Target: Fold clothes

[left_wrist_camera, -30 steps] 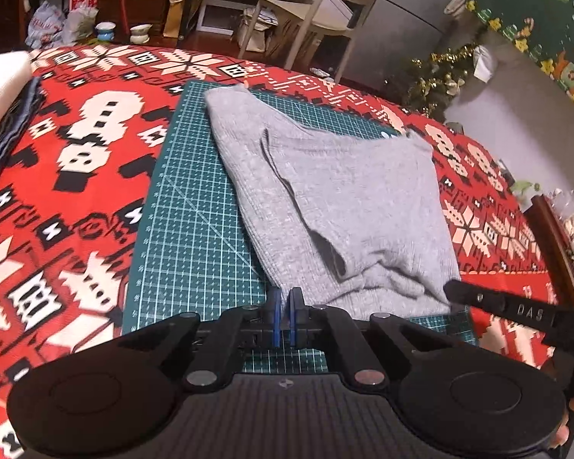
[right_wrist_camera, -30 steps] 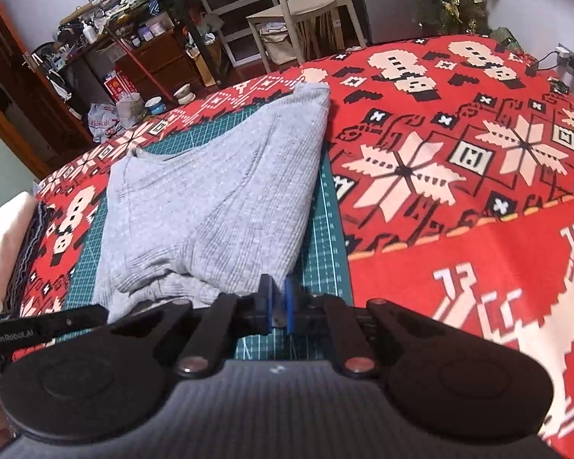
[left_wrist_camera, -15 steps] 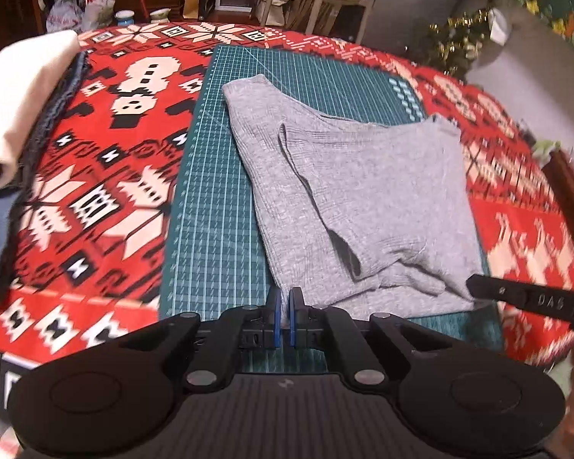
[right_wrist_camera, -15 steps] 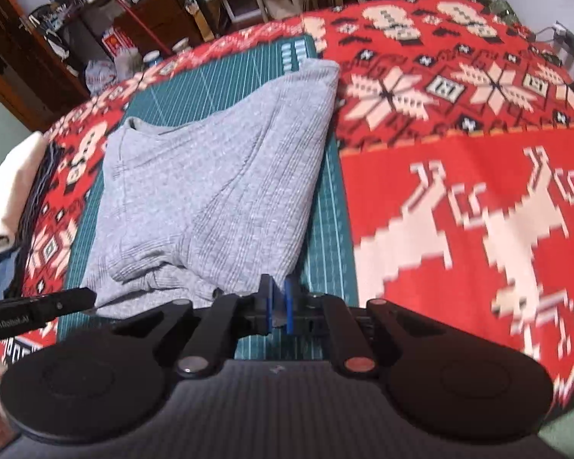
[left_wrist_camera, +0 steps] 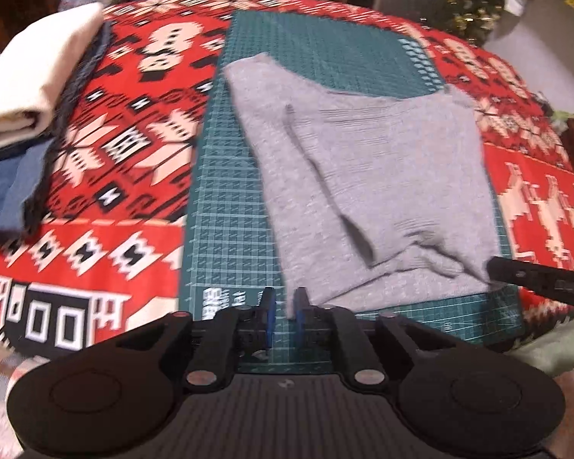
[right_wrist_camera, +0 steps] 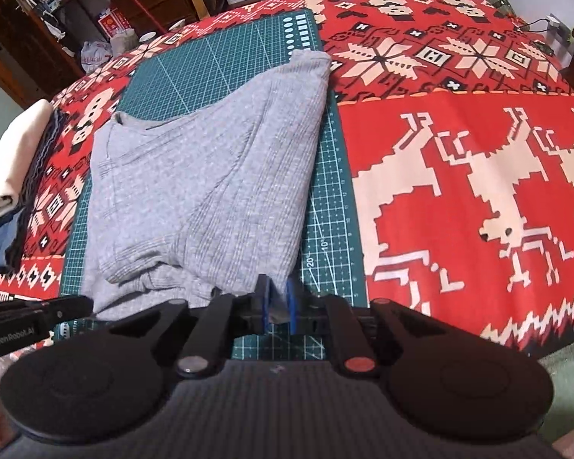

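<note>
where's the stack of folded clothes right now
The stack of folded clothes sits at the left edge of both views, on the red patterned blanket, left of the green cutting mat.

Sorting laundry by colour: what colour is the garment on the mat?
Grey garment, clearest in the right wrist view.

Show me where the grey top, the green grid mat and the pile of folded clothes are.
grey top (right_wrist_camera: 206, 183): right wrist view, middle of the ribbed fabric.
green grid mat (left_wrist_camera: 233, 206): left wrist view, bare strip left of the top.
pile of folded clothes (left_wrist_camera: 38, 88): left wrist view, cream piece on top.
</note>
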